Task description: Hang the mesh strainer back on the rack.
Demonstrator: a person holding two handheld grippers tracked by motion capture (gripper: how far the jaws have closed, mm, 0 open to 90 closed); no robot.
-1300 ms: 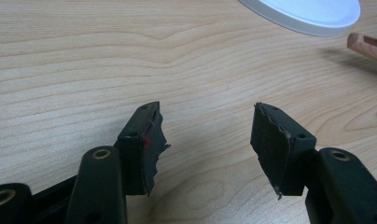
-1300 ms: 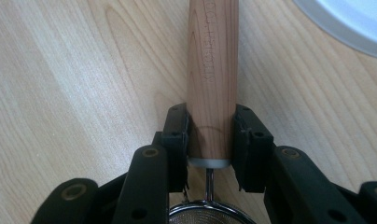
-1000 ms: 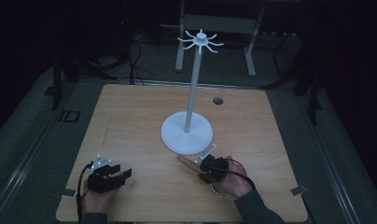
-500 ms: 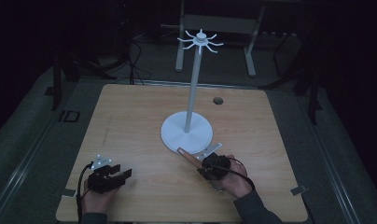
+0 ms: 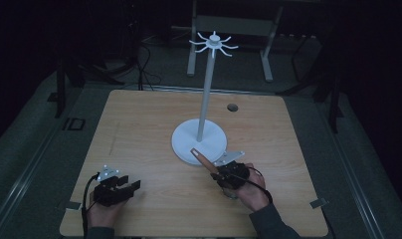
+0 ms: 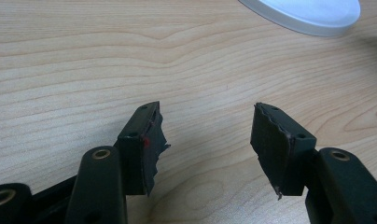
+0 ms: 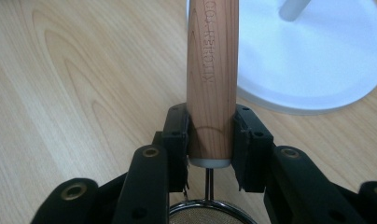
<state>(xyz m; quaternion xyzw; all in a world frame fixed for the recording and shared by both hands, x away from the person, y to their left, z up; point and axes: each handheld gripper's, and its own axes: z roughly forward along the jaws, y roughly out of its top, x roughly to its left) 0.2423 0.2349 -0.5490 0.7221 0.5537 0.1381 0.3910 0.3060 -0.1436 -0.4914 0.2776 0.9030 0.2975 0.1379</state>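
A white hook stand (image 5: pixel 205 94) rises from a round base (image 5: pixel 186 144) at the table's middle, with a ring of hooks (image 5: pixel 214 44) on top. My right gripper (image 5: pixel 220 174) sits just in front of the base, shut on the wooden handle (image 5: pixel 201 157) of a small strainer. The handle (image 7: pixel 212 70) points up and away over the base (image 7: pixel 317 60), clamped between the right gripper (image 7: pixel 211 135) pads, and the metal mesh rim (image 7: pixel 207 214) shows below the jaws. My left gripper (image 5: pixel 132 185) rests low at the front left, and its jaws (image 6: pixel 207 140) stand open over bare wood.
The wooden table (image 5: pixel 139 124) has a small round hole (image 5: pixel 232 107) behind the stand on the right. The base edge (image 6: pixel 308 14) lies beyond the left gripper. Dark floor, cables and a metal frame (image 5: pixel 229 25) surround the table.
The wooden handle's free end has swung from pointing left and low to pointing up toward the stand's base. The right hand shifted slightly; the left gripper stayed put.
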